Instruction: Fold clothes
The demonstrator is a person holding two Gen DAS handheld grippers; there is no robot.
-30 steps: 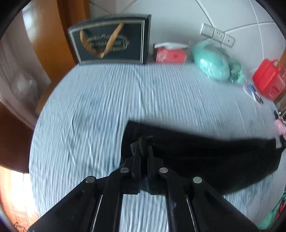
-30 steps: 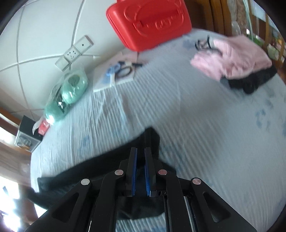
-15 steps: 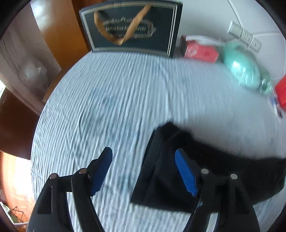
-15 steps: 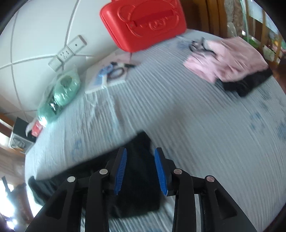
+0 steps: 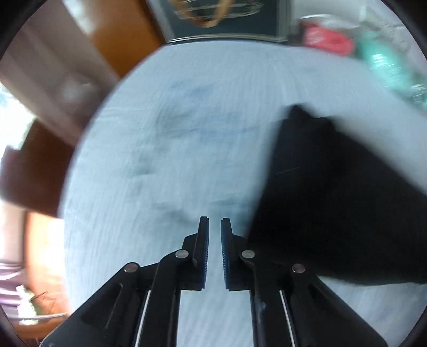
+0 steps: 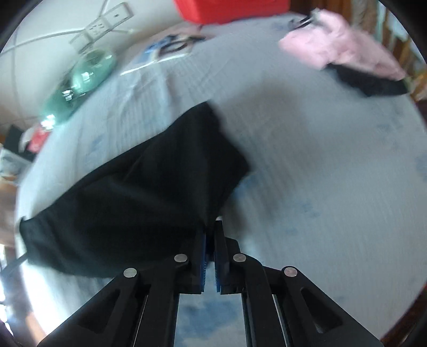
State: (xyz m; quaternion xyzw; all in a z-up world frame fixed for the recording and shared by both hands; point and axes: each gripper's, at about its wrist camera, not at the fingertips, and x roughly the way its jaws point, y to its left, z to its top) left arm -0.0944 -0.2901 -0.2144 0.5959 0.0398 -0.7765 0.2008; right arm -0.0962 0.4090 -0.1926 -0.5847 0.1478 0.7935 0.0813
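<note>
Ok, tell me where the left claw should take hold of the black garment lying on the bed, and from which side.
Grip the black fabric garment at its near left corner, coming in from the left over the bare pale blue bedsheet. That edge lies flat and exposed just right of the left claw, whose narrow gap would probably need widening first.

No legible text, label, brand or number found in either view. Gold lettering on the dark gift bag (image 5: 226,18) is present but blurred beyond reading.
</note>
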